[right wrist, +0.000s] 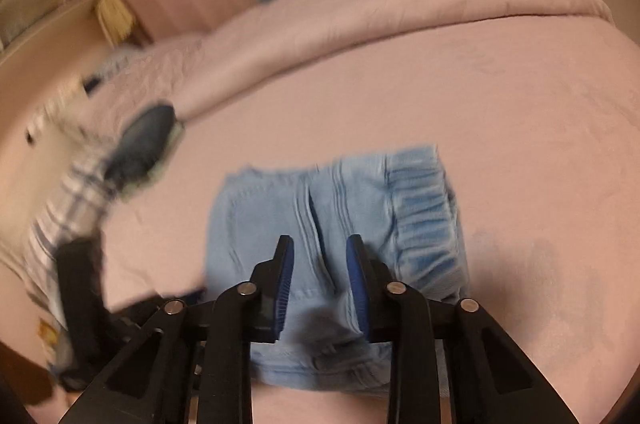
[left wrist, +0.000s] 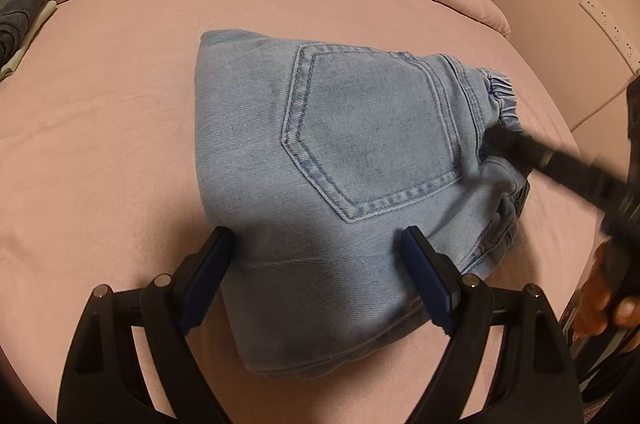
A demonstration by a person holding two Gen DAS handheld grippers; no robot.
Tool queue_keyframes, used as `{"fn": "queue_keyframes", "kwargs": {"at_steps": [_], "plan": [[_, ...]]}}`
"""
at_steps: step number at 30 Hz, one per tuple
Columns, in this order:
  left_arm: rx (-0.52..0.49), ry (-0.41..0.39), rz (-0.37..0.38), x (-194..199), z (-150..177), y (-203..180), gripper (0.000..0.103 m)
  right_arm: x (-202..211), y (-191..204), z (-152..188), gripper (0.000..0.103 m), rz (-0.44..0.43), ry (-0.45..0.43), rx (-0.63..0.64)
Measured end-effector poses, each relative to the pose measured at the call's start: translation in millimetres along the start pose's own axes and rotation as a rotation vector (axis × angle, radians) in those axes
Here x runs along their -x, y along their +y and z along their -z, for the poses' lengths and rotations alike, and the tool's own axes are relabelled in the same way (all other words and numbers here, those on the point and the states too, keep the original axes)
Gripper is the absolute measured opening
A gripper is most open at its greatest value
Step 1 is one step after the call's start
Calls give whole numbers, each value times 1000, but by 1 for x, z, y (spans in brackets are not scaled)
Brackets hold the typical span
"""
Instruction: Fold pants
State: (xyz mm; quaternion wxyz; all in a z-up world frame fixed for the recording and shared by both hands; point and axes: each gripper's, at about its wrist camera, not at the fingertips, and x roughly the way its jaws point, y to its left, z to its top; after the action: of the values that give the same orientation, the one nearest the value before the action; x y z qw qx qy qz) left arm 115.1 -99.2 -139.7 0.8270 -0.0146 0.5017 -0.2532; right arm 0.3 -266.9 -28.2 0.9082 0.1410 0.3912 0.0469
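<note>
Left wrist view: light-blue pants (left wrist: 340, 192) folded into compact bundle at centre of pink bed (left wrist: 120, 128), back pocket up, elastic waistband toward 3 o'clock; left gripper (left wrist: 320, 248) at 6 o'clock, jaws wide, straddling near edge of bundle, pads clear of denim; right gripper (left wrist: 500, 140) blurred, reaching in from 4 o'clock, tips at waistband.

Right wrist view: blurred; right gripper (right wrist: 320, 264) at 6 o'clock over pants (right wrist: 256, 224), jaws narrow, nothing pinched between them; dark clothes pile (right wrist: 144, 144) at 9 o'clock.
</note>
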Motion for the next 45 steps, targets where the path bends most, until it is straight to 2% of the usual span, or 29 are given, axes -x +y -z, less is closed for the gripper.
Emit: {"fn": "queue_keyframes", "kwargs": {"at_steps": [3,4,8,13,16,19,25,29,32,34,38,45], "plan": [[-8,1,1,-2,2,1,87,-7,-3,18,29,48,66,39],[-12,-1,-2,-3,3,-1,88,-9,-6,25,20,54,84,47],[-29,-10,-22,-5,4,-6,89,-6,-13,41,18,70,62,95],[-19,-9,-21,2,7,-2,89,-6,-13,22,20,44,108,30],[2,2,5,3,11,4,89,4,-11,10,29,-47,85,-4],[35,15,38,4,16,10,89,0,-6,-8,30,-75,72,3],[21,10,29,3,21,8,89,-43,21,-43,30,-28,121,98],[8,3,21,2,22,4,89,-85,24,-40,29,95,234,152],[1,0,16,2,23,4,89,-94,33,-34,29,155,243,228],[-1,-1,17,5,26,9,89,-92,36,-34,29,167,242,239],[-7,-3,19,6,29,13,89,-70,31,-32,29,96,208,195],[-3,-5,18,7,30,11,89,-30,32,-7,29,67,198,222]]}}
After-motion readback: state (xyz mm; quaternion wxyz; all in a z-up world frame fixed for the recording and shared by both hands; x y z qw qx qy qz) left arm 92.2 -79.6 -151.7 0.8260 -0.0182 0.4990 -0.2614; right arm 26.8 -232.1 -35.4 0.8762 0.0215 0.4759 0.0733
